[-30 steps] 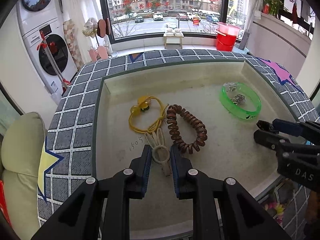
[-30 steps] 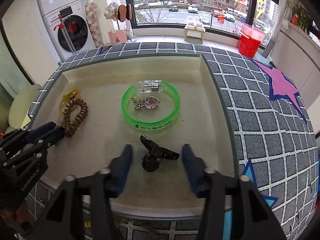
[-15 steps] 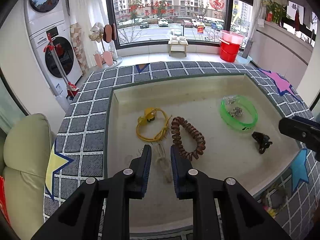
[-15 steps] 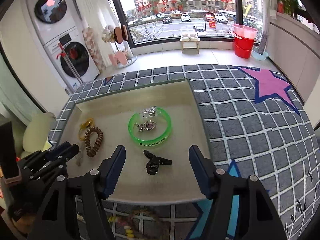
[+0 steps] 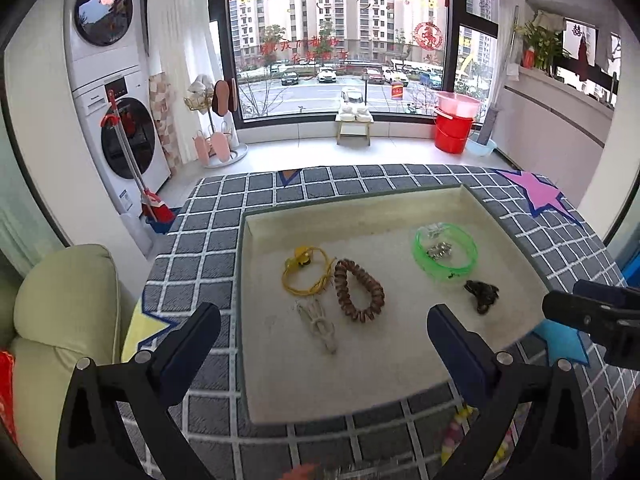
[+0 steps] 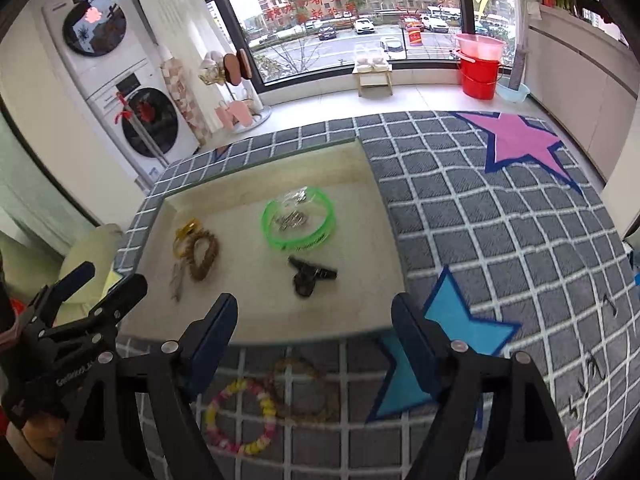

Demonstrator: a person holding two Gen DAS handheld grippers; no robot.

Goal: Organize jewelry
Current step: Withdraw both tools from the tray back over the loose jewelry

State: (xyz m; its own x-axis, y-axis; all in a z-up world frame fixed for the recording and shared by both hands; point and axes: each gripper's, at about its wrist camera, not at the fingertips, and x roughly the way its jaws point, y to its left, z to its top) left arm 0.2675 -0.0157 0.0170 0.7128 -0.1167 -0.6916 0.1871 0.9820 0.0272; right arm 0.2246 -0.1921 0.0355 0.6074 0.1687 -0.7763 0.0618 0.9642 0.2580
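Left gripper (image 5: 324, 336) stands spread wide and holds nothing, raised above the near edge of the tray (image 5: 400, 200). Right gripper (image 6: 314, 318) is likewise spread and empty, poised over the tray's near rim.

In the right wrist view, at 6 o'clock between the right gripper's fingers, a pink-and-yellow beaded bracelet (image 6: 240, 416) lies on the checked grey cloth (image 6: 500, 240), touching or overlapping a brown beaded bracelet (image 6: 308, 390). Both lie outside the tray.

Inside the tray, nearest in the left wrist view, a white hair clip (image 5: 320, 322) lies at 6 o'clock of the contents. Just beyond it, a brown coiled hair tie (image 5: 360, 290) rests touching a yellow cord tie (image 5: 306, 276) at its 9 o'clock. A black claw clip (image 5: 482, 292) sits at 3 o'clock, well apart from the coil. Just beyond the clip, a green bangle (image 5: 446, 252) lies flat around a small silver piece (image 5: 438, 249); a clear item at its far rim is too small to identify.

The tray floor is beige and flat. Beyond the table, a stacked washer and dryer (image 5: 116, 92) stand at 10 o'clock, a red bucket (image 5: 454, 132) at 1 o'clock, a small stool (image 5: 354, 122) at 12 o'clock beneath a large window (image 5: 344, 36).
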